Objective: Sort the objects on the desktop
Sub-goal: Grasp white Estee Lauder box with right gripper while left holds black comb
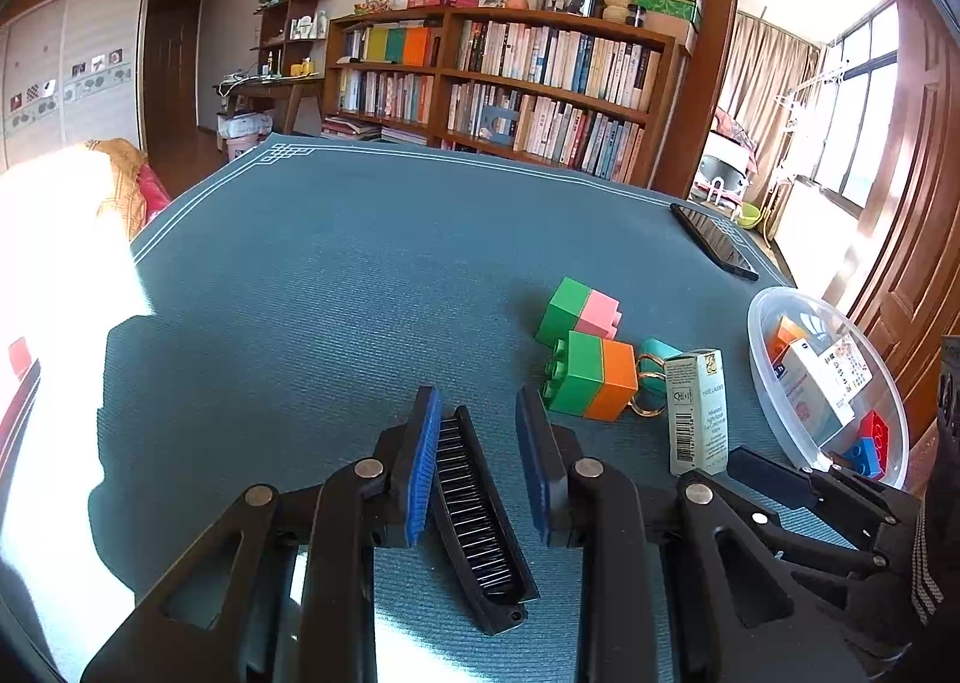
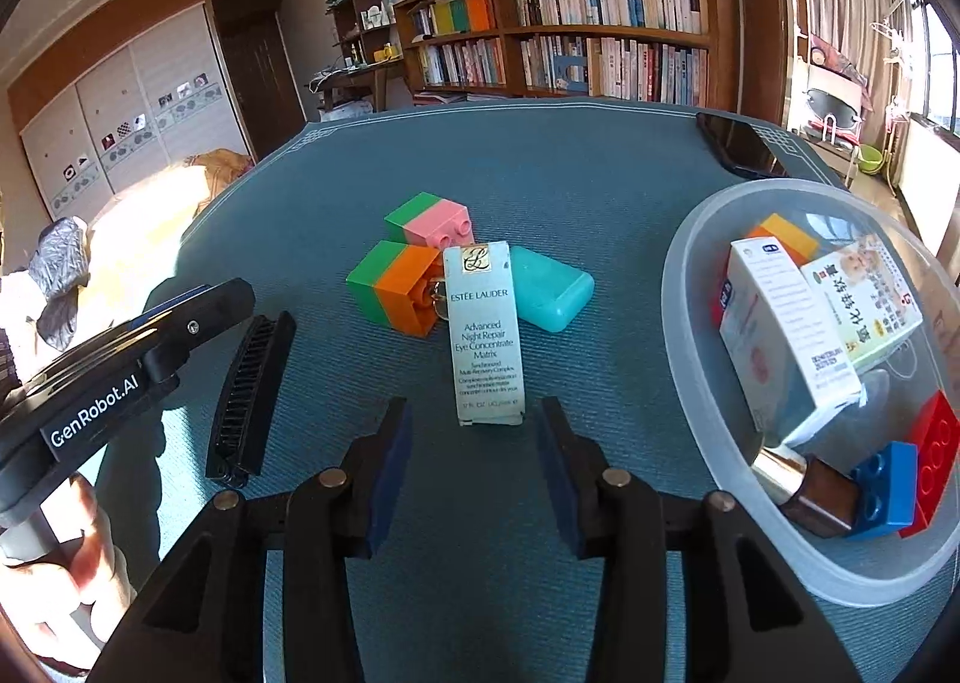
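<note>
A black comb (image 1: 474, 503) lies on the teal mat under my left gripper (image 1: 477, 401). Its jaws are drawn close together and grip nothing. In the right wrist view the comb (image 2: 249, 395) sits left of my right gripper (image 2: 474, 410), which is open. A pale Estée Lauder box (image 2: 486, 332) lies flat just beyond its fingertips, not between the pads. Behind the box are a green-orange brick (image 2: 396, 287), a green-pink brick (image 2: 429, 224) and a teal case (image 2: 552, 287). At the right stands a clear plastic bowl (image 2: 675, 293) with cartons, bricks and a brown bottle in it.
A black phone (image 2: 735, 143) lies at the mat's far right corner. A gold key ring (image 1: 648, 401) sits between the green-orange brick and the teal case. A person's hand (image 2: 60, 563) holds the left gripper's handle. Bookshelves stand behind the table.
</note>
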